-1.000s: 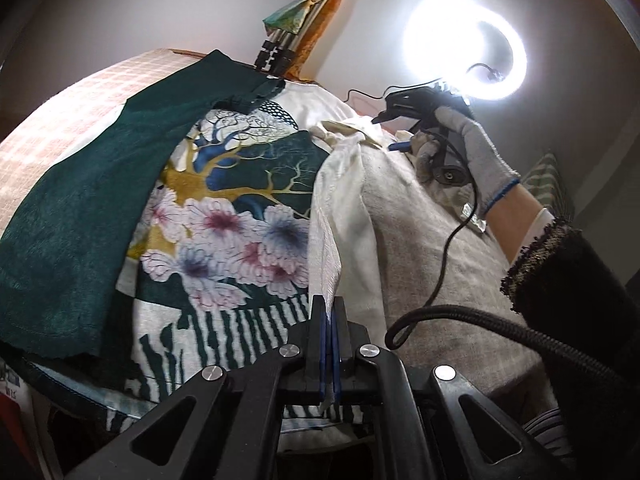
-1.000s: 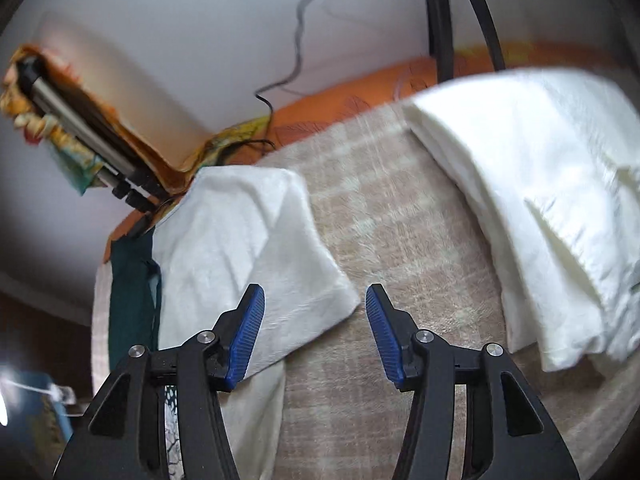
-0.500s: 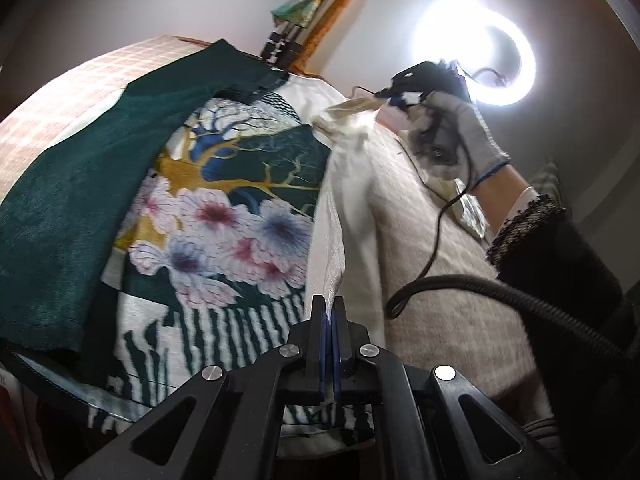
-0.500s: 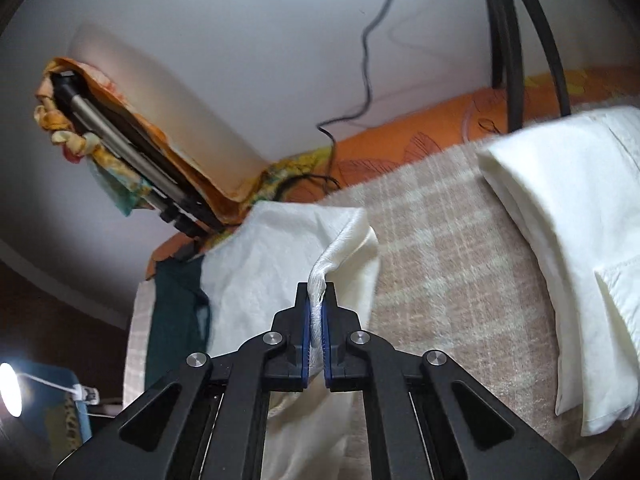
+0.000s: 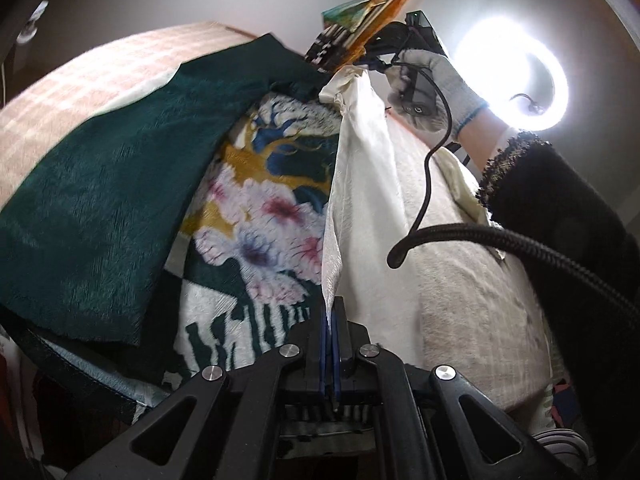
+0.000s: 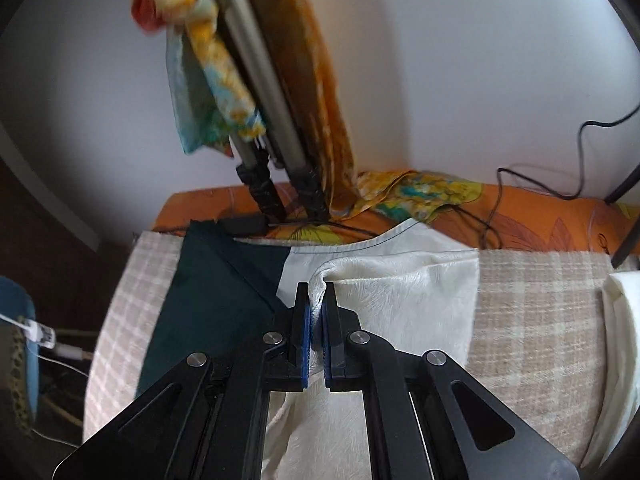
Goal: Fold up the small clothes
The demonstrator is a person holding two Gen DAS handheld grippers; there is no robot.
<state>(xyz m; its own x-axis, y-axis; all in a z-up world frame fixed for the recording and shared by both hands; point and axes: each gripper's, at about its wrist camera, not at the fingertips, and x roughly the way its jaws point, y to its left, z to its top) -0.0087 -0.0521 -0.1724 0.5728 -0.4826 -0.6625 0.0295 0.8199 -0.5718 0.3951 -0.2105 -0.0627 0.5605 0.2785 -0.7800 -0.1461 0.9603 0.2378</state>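
Note:
A cream white cloth [image 5: 364, 184] hangs stretched between both grippers above the checked beige surface [image 5: 472, 288]. My left gripper [image 5: 330, 320] is shut on its near corner. My right gripper [image 5: 370, 65], held by a gloved hand, is shut on the far corner, lifted high. In the right wrist view my right gripper [image 6: 317, 308] pinches a fold of the same cloth [image 6: 400, 296], which drapes below the jaws.
A dark green cloth [image 5: 120, 184] and a floral printed cloth [image 5: 264, 216] lie to the left. A folded white stack [image 6: 620, 340] lies at the right. Tripod legs [image 6: 256, 128] and an orange fabric [image 6: 520, 220] stand by the wall. A ring light [image 5: 516, 72] glares.
My right gripper shut on the cloth's far corner and lifted it up and toward the left. My left gripper stayed shut on the near corner; the cloth now hangs taut.

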